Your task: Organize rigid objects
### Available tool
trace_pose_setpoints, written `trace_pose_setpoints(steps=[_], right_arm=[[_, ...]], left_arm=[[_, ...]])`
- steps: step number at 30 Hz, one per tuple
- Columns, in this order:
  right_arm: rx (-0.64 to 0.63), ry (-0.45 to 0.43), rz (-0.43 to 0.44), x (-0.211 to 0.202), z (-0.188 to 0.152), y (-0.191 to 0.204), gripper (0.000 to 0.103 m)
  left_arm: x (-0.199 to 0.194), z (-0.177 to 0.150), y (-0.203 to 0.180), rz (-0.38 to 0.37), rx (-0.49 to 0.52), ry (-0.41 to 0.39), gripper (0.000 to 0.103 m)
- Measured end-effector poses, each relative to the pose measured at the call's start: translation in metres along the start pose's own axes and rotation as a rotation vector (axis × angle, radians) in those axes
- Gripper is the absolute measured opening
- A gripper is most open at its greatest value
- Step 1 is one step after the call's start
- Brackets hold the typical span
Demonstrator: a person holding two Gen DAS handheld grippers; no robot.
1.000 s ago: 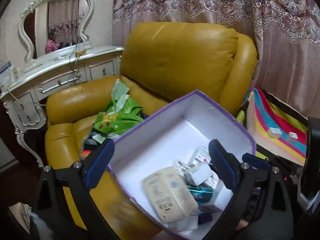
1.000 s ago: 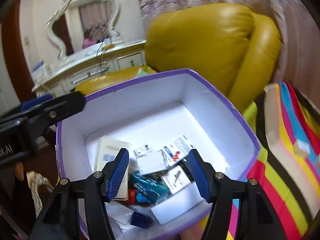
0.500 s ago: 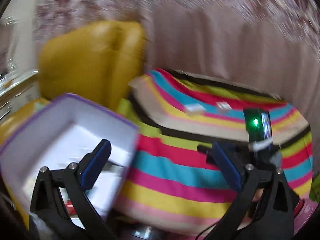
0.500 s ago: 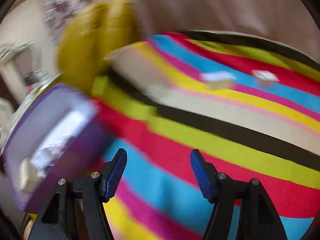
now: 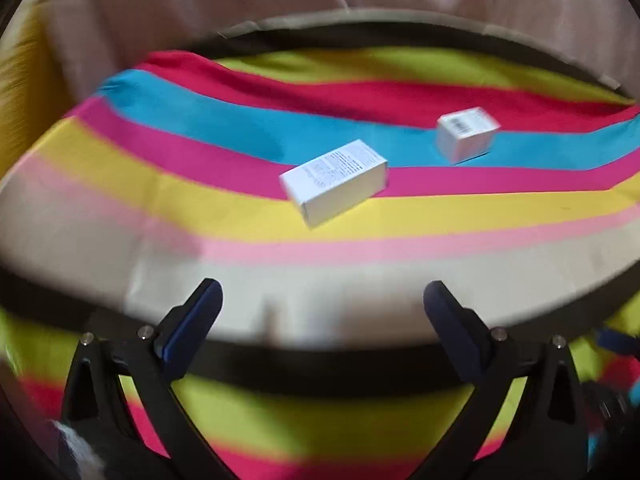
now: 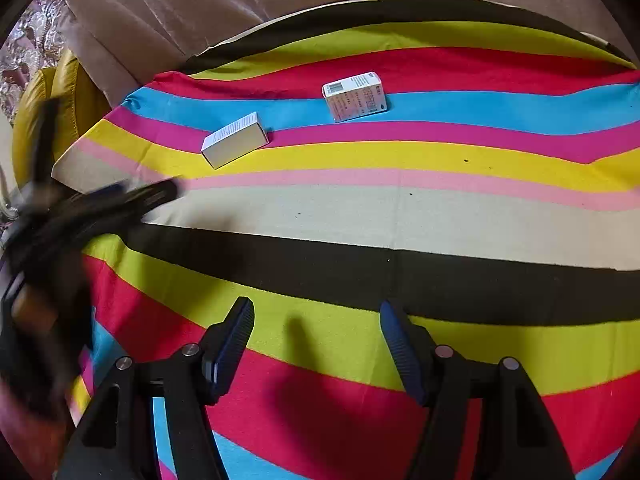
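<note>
Cartons, the long box (image 5: 334, 180) and the squat box (image 5: 466, 134) beyond it, look light and stiff, best pinched across their long sides, while the left gripper (image 5: 322, 312), just opened wide, and the half-open right gripper (image 6: 316, 340) hold nothing.

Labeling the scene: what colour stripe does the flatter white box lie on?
The flatter white box straddles magenta and yellow stripes; clearest in the right wrist view.

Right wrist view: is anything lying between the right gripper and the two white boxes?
No. In the right wrist view only bare striped cloth lies between the open right gripper and the longer box and squarer box.
</note>
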State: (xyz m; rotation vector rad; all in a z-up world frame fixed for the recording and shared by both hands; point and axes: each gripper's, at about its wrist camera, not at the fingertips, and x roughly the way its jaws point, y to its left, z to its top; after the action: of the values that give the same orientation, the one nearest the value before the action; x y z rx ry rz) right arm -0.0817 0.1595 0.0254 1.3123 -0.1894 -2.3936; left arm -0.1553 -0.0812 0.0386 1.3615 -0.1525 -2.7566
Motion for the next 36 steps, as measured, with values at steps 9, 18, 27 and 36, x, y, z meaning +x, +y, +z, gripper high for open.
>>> trace_pose_setpoints(steps=[9,18,27,36], right_arm=[[0.035,-0.019,0.092,0.004,0.018,-0.019,0.067],[-0.010,-0.040,0.004,0.031,0.072,-0.027,0.067],[0.307,-0.092,-0.083,0.104,0.166,-0.025,0.067],[0.641,-0.056,-0.325,0.161,0.221,-0.036,0.075]], left_arm=[[0.096,0.071,-0.003,-0.045,0.200,0.098,0.102],[0.030,0.017,0.001,-0.089,-0.091,0.017,0.046],[-0.040,-0.080,0.004,0.014,-0.277,-0.046,0.047],[-0.038,-0.093,0.016,-0.076,-0.360,-0.040,0.049]])
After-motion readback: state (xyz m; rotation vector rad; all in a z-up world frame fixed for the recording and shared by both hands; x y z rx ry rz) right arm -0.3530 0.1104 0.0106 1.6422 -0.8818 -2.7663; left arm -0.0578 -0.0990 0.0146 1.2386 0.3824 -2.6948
